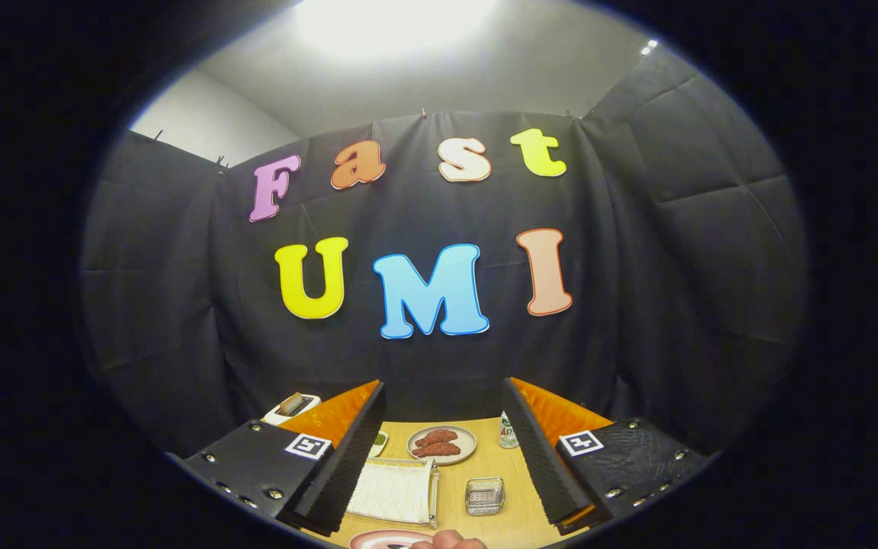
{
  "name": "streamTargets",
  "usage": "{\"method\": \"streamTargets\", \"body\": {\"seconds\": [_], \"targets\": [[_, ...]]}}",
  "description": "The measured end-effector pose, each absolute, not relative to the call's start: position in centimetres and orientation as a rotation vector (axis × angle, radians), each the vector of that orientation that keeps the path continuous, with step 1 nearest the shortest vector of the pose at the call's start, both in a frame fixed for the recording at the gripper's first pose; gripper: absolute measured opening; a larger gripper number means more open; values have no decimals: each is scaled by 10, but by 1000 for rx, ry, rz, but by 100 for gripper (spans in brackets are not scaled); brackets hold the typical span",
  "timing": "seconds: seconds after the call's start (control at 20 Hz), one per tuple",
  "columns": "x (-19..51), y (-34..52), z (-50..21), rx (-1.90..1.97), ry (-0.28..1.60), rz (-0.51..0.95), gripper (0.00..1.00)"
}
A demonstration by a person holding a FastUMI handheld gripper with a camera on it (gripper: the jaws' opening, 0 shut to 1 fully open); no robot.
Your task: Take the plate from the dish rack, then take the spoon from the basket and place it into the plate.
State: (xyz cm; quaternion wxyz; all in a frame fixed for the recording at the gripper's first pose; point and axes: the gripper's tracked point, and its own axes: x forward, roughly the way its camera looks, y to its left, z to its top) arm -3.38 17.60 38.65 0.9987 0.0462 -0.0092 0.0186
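My gripper [443, 393] is held high above a wooden table [511, 476], open, with nothing between its wide-apart black and orange fingers [351, 446]. Far below, between the fingers, a white dish rack [397, 492] lies flat on the table. To its right stands a small metal basket [485, 496]; what it holds is too small to tell. The rim of a pink-edged plate [386, 539] lies on the table on the near side of the rack, partly hidden. A person's hand [450, 542] is right beside that plate.
Beyond the rack sits a grey plate with two reddish-brown pieces of food [441, 444]. A small bottle [508, 431] stands to its right, by the right finger. A white toaster [292, 406] is off beyond the left finger. Black cloth walls close in the table.
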Motion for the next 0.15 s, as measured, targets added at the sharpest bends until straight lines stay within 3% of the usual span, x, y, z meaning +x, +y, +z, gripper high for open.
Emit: {"method": "streamTargets", "body": {"seconds": [0.15], "targets": [[-36,167,386,69,-19,28,93]]}}
